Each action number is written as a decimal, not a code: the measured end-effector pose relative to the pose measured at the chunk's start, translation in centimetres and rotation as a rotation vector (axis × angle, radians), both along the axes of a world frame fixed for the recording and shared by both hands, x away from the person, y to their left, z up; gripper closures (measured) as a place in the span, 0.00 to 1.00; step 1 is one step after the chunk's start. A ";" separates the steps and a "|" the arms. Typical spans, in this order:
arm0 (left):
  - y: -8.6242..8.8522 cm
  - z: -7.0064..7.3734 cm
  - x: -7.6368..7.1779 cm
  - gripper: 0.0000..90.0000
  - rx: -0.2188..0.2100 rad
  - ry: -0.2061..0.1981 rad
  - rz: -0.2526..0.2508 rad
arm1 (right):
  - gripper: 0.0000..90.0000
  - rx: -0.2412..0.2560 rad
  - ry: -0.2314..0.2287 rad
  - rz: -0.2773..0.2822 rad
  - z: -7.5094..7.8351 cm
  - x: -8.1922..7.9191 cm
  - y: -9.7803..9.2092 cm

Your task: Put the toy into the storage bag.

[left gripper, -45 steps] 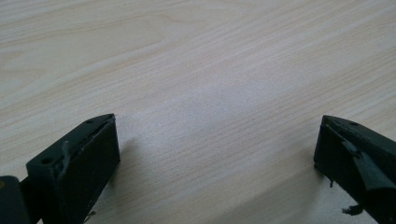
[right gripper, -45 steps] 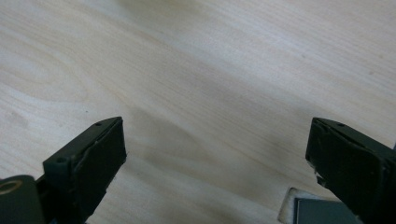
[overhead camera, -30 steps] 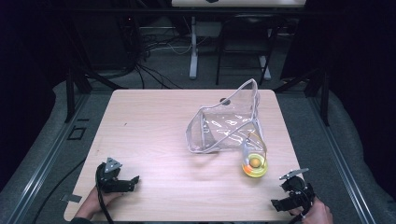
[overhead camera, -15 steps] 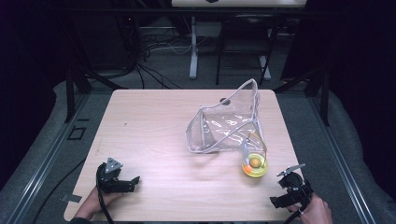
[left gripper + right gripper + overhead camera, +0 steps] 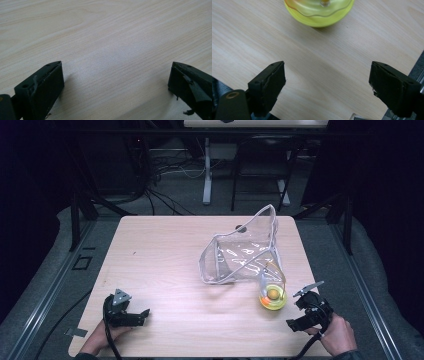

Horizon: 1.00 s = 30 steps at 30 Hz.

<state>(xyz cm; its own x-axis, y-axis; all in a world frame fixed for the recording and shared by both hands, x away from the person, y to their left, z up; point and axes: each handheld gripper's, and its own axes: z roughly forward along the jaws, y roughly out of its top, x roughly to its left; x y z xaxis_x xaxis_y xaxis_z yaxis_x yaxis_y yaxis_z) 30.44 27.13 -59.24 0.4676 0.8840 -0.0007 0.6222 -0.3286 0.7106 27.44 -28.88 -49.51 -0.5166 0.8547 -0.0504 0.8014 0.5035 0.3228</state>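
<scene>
Two tongs sit at the near edge of the worktop [image 5: 165, 245], one in each hand. The left tongs [image 5: 134, 316] rest low at the near left corner, jaws spread wide with nothing between them; in the left gripper view [image 5: 116, 82] bare wood lies between the two black jaws. The right tongs [image 5: 305, 312] hover at the near right corner, jaws likewise wide apart and empty, aimed up and left toward the cup [image 5: 272, 296].

That cup lies on its side just ahead of the right tongs, near them but not touching. Its long axis runs from near to far, tilted slightly leftward as it goes away. The yellow-green round end, with a small orange spot at its centre, faces the person; the clear body stretches back toward the bag [image 5: 240, 255]. In the right gripper view the cup [image 5: 319, 12] shows at the top edge as a glossy yellow-green dome with a wavy clear rim over it and an orange knob in the middle, centred between the jaws [image 5: 327, 87] but well beyond their tips.

Farther back, the bag of clear plastic stands crumpled and open, white-edged, with one corner rising toward the far right. The cup's far end touches or enters the bag's near right side; I cannot tell which.
</scene>
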 end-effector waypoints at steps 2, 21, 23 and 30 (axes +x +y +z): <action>0.0 0.0 0.0 0.00 0.000 0.000 0.000 | 0.15 0.015 0.002 0.006 0.2 0.1 0.1; 0.0 0.0 0.0 0.00 0.002 -0.001 -0.007 | 0.15 -0.012 -0.012 0.074 3.9 2.0 1.4; 0.0 0.0 0.0 0.00 0.002 -0.002 -0.007 | 0.15 -0.009 -0.012 0.074 4.1 2.1 1.5; 0.0 0.0 0.0 0.00 0.002 -0.001 -0.010 | 0.15 -0.018 -0.021 0.098 5.6 3.0 1.9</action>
